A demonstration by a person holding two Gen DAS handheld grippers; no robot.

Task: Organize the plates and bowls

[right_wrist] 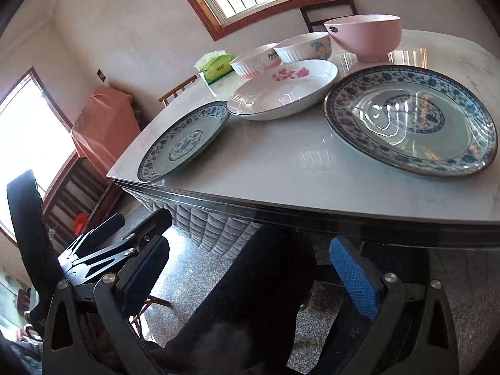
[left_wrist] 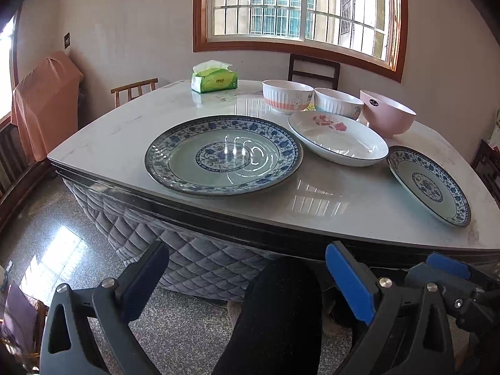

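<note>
Two blue-and-white patterned plates lie on the pale table [left_wrist: 343, 206]: one at the front left [left_wrist: 223, 156] [right_wrist: 184, 140] and one at the front right [left_wrist: 429, 184] [right_wrist: 412, 118]. Between them sits a white plate with pink flowers [left_wrist: 339, 139] [right_wrist: 284, 90]. Behind stand a rabbit-print bowl [left_wrist: 287, 96] [right_wrist: 254, 62], a second white ribbed bowl [left_wrist: 337, 103] [right_wrist: 304, 47] and a pink bowl [left_wrist: 387, 112] [right_wrist: 364, 36]. My left gripper [left_wrist: 248, 250] and right gripper [right_wrist: 250, 250] are both open and empty. They hang below the table's front edge, short of the plates.
A green tissue pack [left_wrist: 214, 79] lies at the table's far side. Wooden chairs [left_wrist: 314, 67] stand behind the table, under a barred window. A quilted grey skirt [left_wrist: 193, 250] hangs below the tabletop. A person's dark-clothed leg [left_wrist: 275, 318] is beneath both grippers.
</note>
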